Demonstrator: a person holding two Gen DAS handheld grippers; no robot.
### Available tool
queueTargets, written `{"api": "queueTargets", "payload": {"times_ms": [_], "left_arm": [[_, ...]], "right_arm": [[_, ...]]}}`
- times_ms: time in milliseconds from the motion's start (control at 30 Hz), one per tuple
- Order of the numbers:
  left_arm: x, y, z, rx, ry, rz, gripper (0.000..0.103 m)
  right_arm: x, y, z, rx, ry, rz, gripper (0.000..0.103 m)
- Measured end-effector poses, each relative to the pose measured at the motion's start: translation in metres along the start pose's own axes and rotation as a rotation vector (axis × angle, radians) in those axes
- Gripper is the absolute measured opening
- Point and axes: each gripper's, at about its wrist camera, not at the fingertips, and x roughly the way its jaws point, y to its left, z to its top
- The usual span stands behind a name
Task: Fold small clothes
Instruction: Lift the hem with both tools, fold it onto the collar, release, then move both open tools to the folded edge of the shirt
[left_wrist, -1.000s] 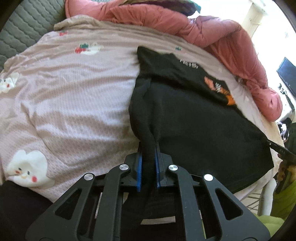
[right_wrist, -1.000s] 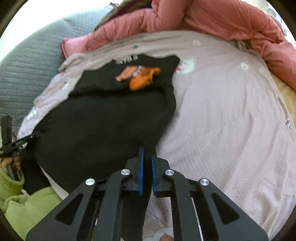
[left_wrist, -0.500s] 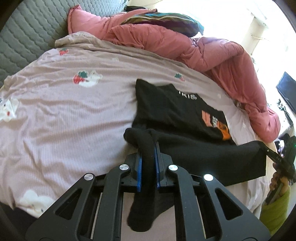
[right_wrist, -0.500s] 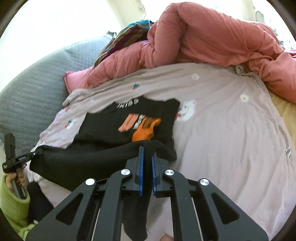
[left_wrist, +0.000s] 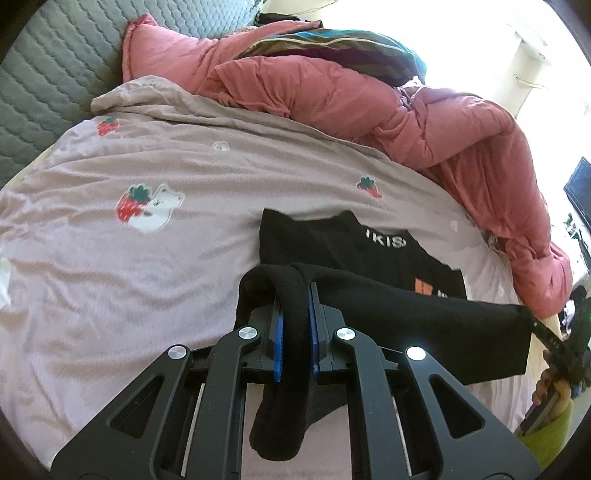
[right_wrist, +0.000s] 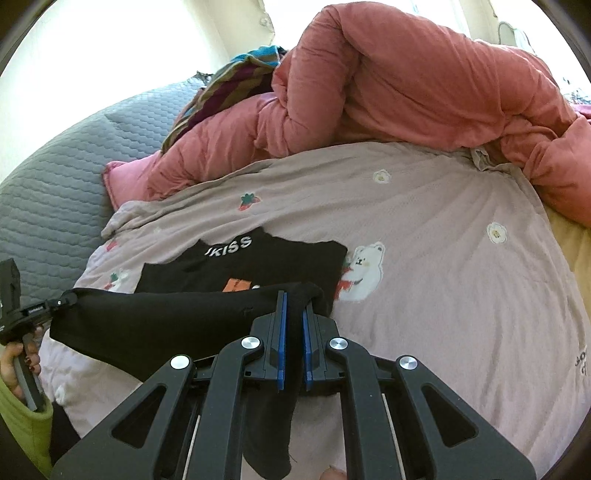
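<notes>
Both tools grip the black T-shirt (left_wrist: 424, 325): left tool (left_wrist: 294, 314) and right tool (right_wrist: 293, 317) each pinch a corner, lifting its lower edge above the bed (left_wrist: 110, 258), printed half lying flat.

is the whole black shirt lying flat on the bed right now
No: the near edge of the black shirt is lifted off the bedsheet, pinched in the left gripper, with only its printed part lying flat.

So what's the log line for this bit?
left claw: shut on shirt | right claw: shut on shirt | hem lifted over print
</notes>
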Motion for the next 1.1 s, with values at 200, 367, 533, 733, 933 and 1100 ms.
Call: {"api": "queueTargets", "payload": {"times_ms": [200,367,533,733,933,1100], "left_arm": [[0.039,-0.002,0.014,0.010,0.022,0.023,0.004],[0.067,0.011,0.008,-0.028,0.065,0.013,0.006],[0.059,0.025,-0.004,-0.063,0.050,-0.054,0.032],[0.029,0.033,-0.017,-0.077,-0.002,-0.099,0.038],[0.015,0.029,-0.044,-0.026,0.012,-0.087,0.042],[0.023,0.028,-0.056,-0.020,0.044,-0.074,0.042]], "right_arm": [[0.036,-0.008,0.005,0.016,0.045,-0.051,0.006],[0.063,-0.012,-0.003,0.029,0.096,-0.091,0.007],[0.060,-0.012,-0.010,0.032,0.101,-0.107,0.037],[0.037,-0.015,-0.021,0.055,0.090,-0.086,0.056],[0.014,-0.009,-0.039,0.008,0.117,-0.074,0.056],[0.005,-0.005,-0.053,-0.016,0.144,-0.059,0.056]]}}
